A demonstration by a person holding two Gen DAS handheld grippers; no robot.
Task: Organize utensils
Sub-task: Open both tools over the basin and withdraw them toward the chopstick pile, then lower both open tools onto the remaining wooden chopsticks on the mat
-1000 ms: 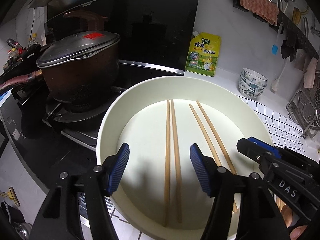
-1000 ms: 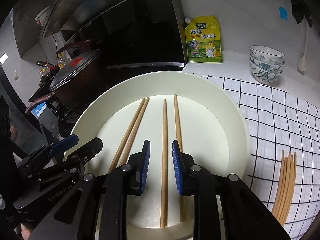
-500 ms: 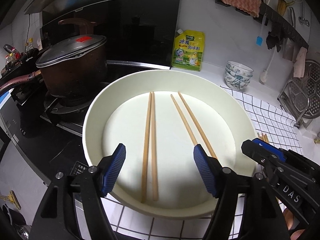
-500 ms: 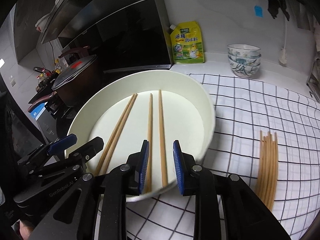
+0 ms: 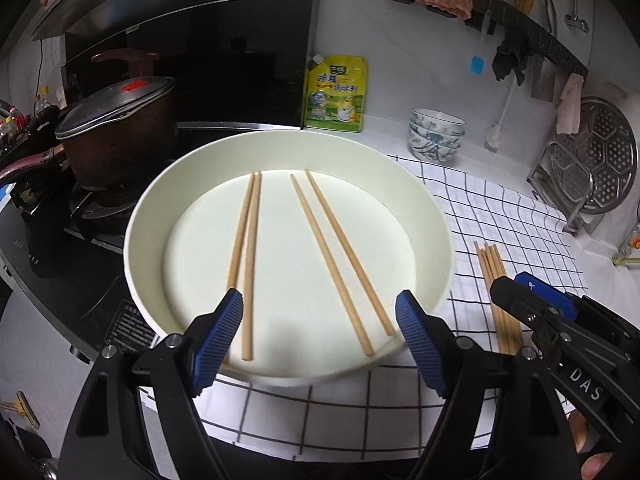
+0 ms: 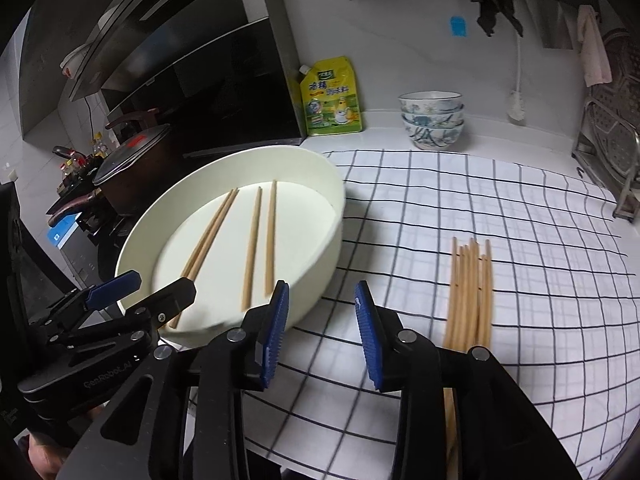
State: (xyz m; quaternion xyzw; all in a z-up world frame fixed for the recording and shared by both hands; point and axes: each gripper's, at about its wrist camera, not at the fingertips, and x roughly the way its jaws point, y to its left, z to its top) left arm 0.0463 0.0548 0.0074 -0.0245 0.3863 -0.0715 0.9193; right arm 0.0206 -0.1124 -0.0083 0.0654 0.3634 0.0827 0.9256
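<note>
Over the checked cloth my right gripper [image 6: 320, 332] hangs open, empty; my left gripper [image 5: 320, 332] gapes at the white basin [image 5: 440, 216]. I'd approach the loose chopsticks [image 6: 472, 292] low, pinching two together.

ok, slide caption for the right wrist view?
Open right gripper above checked cloth, between chopstick bundle and white basin holding four chopsticks.

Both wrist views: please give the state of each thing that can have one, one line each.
left gripper: open, empty, fingers spread at the near rim of the basin.
right gripper: open, empty, above the checked cloth.
white basin: upright, holding four chopsticks.
chopsticks in basin: lying flat as two pairs.
loose chopsticks: bundled flat on the checked cloth.
pot: lid on, on the stove.
bowls: stacked upright.
yellow pouch: standing, capped.
</note>
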